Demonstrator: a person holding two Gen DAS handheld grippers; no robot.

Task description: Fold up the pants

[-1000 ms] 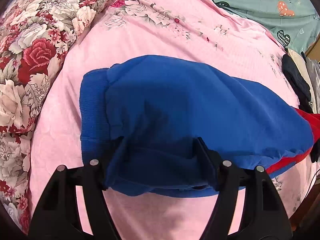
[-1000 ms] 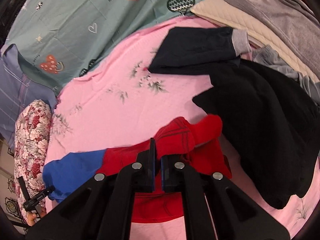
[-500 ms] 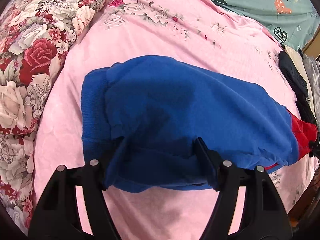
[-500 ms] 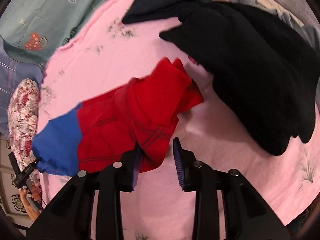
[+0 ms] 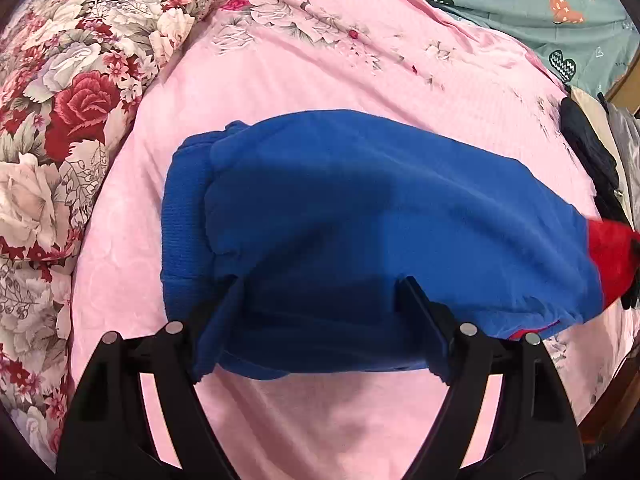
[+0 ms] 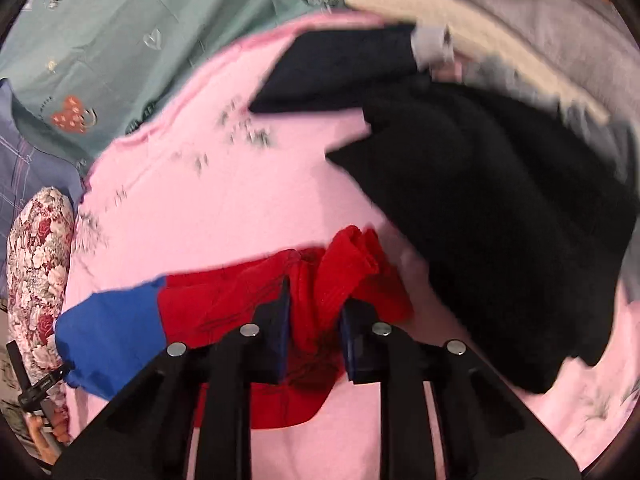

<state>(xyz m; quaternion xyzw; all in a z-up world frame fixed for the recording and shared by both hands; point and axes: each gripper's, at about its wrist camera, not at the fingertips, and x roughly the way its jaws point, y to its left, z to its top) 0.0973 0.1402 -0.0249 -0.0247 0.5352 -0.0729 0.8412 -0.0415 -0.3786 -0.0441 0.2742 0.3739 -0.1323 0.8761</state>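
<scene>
The right gripper [image 6: 314, 320] has just been closing, its jaws pinching a bunched red fold of the pants [image 6: 224, 300]; their long axis runs toward nine o'clock, where the left gripper [image 5: 320, 312], spread wide and just opening, straddles the soft blue fleece end on the pink bedspread [image 6: 240, 192]; black clothing [image 6: 500, 220] lies at two o'clock.
</scene>
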